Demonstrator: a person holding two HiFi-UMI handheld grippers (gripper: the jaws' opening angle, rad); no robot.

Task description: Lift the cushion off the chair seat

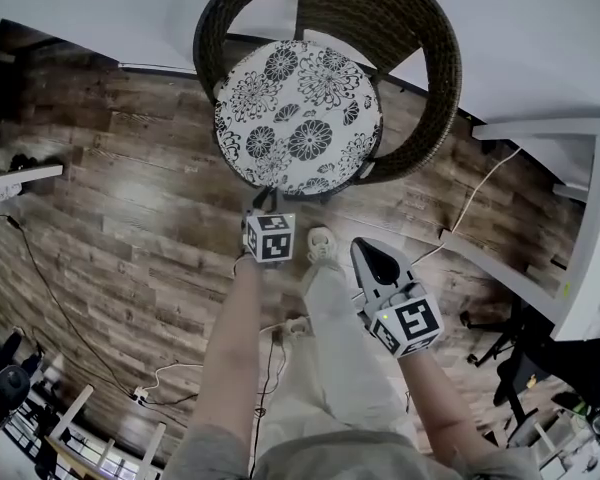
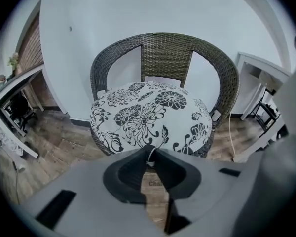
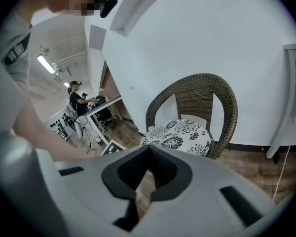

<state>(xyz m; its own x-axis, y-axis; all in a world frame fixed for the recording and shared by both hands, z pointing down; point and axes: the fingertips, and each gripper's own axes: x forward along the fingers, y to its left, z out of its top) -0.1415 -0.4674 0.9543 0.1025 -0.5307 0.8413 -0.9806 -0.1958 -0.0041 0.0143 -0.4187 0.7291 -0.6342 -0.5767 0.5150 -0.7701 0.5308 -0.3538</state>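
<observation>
A round white cushion (image 1: 298, 116) printed with black flowers lies on the seat of a dark wicker chair (image 1: 420, 58) against the white wall. My left gripper (image 1: 264, 204) is at the cushion's front rim. In the left gripper view the cushion (image 2: 148, 115) fills the seat, and the left gripper (image 2: 152, 149) has its tips together at that rim with a thin white strand of the cushion pinched between them. My right gripper (image 1: 370, 253) hangs lower, short of the chair, shut and empty. In the right gripper view the right gripper (image 3: 148, 148) points towards the cushion (image 3: 180, 135) from a distance.
The person's legs and a light shoe (image 1: 322, 243) stand on the wood floor just in front of the chair. White furniture (image 1: 580, 168) stands to the right, with a white cable (image 1: 480, 193) trailing from it. Cables (image 1: 160, 378) lie at lower left. Another person (image 3: 79, 102) stands at a far desk.
</observation>
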